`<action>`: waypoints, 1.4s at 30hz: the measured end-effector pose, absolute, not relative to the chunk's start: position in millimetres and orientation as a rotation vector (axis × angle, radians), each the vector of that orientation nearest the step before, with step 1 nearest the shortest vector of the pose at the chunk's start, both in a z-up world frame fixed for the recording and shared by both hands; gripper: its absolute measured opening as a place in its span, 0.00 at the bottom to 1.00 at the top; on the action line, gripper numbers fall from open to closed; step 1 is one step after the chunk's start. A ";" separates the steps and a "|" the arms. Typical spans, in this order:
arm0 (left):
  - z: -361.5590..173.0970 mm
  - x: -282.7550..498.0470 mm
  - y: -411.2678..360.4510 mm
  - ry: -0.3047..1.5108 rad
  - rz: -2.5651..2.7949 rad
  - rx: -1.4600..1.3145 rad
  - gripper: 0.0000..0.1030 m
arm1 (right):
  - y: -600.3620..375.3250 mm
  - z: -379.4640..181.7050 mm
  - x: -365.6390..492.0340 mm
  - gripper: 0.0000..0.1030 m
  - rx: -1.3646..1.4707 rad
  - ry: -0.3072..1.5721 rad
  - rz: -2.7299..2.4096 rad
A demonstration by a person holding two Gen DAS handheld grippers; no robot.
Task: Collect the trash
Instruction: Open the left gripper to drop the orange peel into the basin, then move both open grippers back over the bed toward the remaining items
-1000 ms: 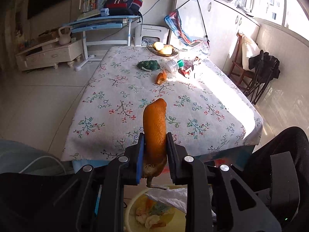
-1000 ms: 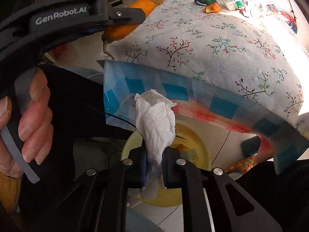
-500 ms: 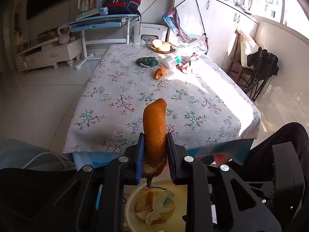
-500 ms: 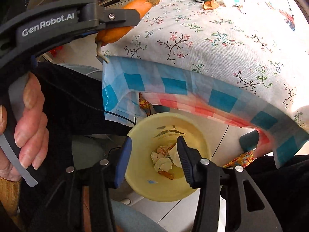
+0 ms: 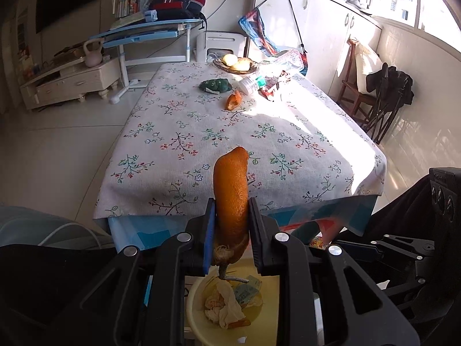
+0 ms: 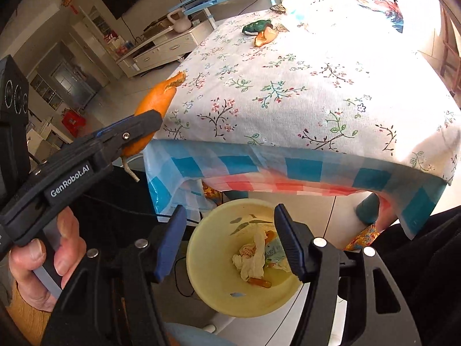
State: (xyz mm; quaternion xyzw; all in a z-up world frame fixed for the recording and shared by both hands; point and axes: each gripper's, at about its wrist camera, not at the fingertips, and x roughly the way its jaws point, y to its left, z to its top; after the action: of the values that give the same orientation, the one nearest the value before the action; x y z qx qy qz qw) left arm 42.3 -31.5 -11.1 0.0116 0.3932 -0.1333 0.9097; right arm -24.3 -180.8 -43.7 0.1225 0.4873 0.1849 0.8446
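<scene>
Floral tablecloth (image 5: 201, 121) over checked cloth (image 6: 302, 170); fruit bowl (image 5: 234, 65) at far end; blue desk (image 5: 144, 33) bearing backpack (image 5: 180, 1) and books (image 5: 128, 0); kettlebell (image 5: 92, 53) on low cabinet (image 5: 69, 82); wooden chair (image 5: 353, 83).

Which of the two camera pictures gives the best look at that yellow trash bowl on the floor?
The right wrist view. There the yellow bowl shows nearly whole, framed between open fingers, with crumpled tissue inside. In the left wrist view the bowl is largely hidden behind the left gripper and its orange peel.

Sunlit tiled floor (image 5: 52, 150), white cabinets (image 5: 322, 26)
</scene>
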 end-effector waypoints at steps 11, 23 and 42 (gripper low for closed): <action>-25.5 31.2 -45.6 0.880 -0.305 0.092 0.21 | -195.9 -28.8 -27.8 0.60 0.338 0.947 0.349; -43.2 26.0 -56.8 0.966 -0.317 0.168 0.41 | -205.6 -24.6 -30.0 0.61 0.373 0.911 0.322; -28.5 23.6 -51.1 0.896 -0.306 0.129 0.47 | -209.1 -24.4 -30.0 0.64 0.375 0.908 0.309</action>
State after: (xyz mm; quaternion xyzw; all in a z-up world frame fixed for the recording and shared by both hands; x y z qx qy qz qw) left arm 23.6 -51.1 -28.5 0.0619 0.4309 -0.1472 0.8881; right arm -30.0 -209.1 -24.4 0.1794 0.4340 0.1480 0.8704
